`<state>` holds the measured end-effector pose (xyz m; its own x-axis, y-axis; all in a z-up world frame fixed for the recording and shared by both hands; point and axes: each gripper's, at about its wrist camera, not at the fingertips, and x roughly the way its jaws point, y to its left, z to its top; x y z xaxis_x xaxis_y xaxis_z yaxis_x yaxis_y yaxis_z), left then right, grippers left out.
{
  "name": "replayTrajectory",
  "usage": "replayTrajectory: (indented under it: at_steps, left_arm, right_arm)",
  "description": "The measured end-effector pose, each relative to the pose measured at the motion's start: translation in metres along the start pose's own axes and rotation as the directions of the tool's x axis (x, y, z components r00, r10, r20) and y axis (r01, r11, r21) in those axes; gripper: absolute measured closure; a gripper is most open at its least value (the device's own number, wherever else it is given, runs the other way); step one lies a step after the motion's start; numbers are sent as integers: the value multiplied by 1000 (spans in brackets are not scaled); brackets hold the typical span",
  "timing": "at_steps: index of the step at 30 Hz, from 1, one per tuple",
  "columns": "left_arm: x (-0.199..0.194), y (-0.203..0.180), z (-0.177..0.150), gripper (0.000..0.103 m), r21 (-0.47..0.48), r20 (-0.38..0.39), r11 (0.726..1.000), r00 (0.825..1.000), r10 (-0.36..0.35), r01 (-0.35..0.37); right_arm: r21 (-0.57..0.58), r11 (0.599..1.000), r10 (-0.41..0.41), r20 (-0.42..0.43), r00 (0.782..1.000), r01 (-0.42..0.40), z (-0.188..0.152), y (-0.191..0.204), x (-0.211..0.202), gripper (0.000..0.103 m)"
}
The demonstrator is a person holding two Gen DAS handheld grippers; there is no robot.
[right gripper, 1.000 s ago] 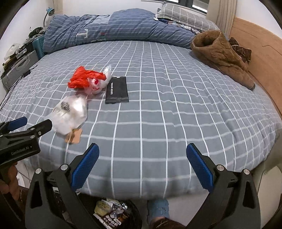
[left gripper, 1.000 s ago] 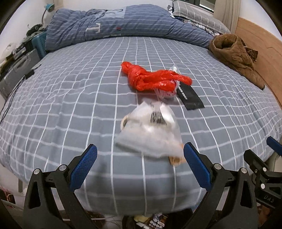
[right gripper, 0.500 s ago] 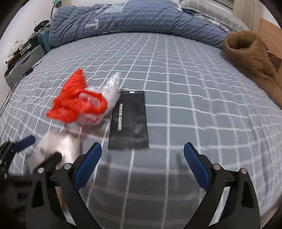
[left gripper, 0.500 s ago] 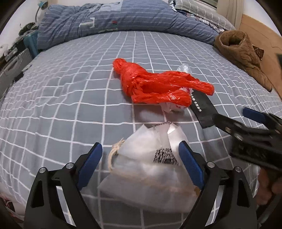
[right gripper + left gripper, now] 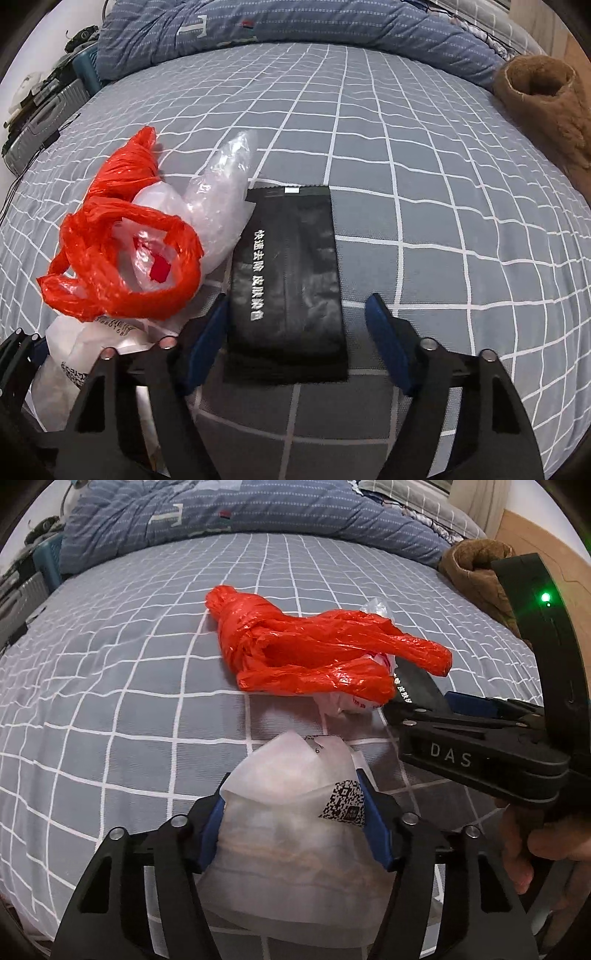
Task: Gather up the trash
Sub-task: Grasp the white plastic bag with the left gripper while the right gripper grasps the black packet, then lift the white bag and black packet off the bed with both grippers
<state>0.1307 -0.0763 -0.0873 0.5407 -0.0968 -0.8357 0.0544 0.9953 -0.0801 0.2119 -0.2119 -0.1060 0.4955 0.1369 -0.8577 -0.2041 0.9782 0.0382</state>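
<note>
A bed with a grey checked sheet (image 5: pixel 424 184) fills both views. On it the black packet (image 5: pixel 291 291) lies between the closing blue pads of the right gripper (image 5: pixel 295 339), its left pad touching the packet's edge, its right pad apart. Just left of the packet lie the red bag (image 5: pixel 303 657) and the white pouch (image 5: pixel 291 823), the pouch pressed between the closing left gripper (image 5: pixel 293 823).

Setting: home bedroom. Evidence: wide bed (image 5: pixel 406 184) under a grey sheet with white grid lines; rumpled blue quilt (image 5: pixel 295 26) at the far end; striped pillow (image 5: pixel 424 502); brown fleece garment (image 5: pixel 546 99) by a wooden wall panel (image 5: pixel 554 554); household clutter (image 5: pixel 40 99) alongside.
</note>
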Motion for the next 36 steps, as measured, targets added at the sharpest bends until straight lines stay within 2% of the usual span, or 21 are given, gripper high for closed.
replayTrajectory:
  at_steps: [3,16,21,27,36]
  left_arm:
    - [0,-1,0,46,2,12,1000,1000,-11,11]
    - [-4,2,2,50,-1,26,1000,999,-23,23]
    - [1,-3,0,47,24,20,1000,1000,4,-4]
    - [3,-7,-2,44,29,16,1000,1000,2,-2]
    - [-5,-9,-5,59,33,36,999,999,-27,26]
  right_arm:
    - [0,1000,10,-4,1000,-10,2,-1,0,46]
    - [15,1000,-14,28,1000,14,1,-3,-9,50]
    - [10,1000,-23,34,999,22,-6,-1,-12,52]
    - [16,999,-34,41,999,33,-9,-1,-16,53]
    - [13,998,-65,52,997,64,-10,0,-26,54]
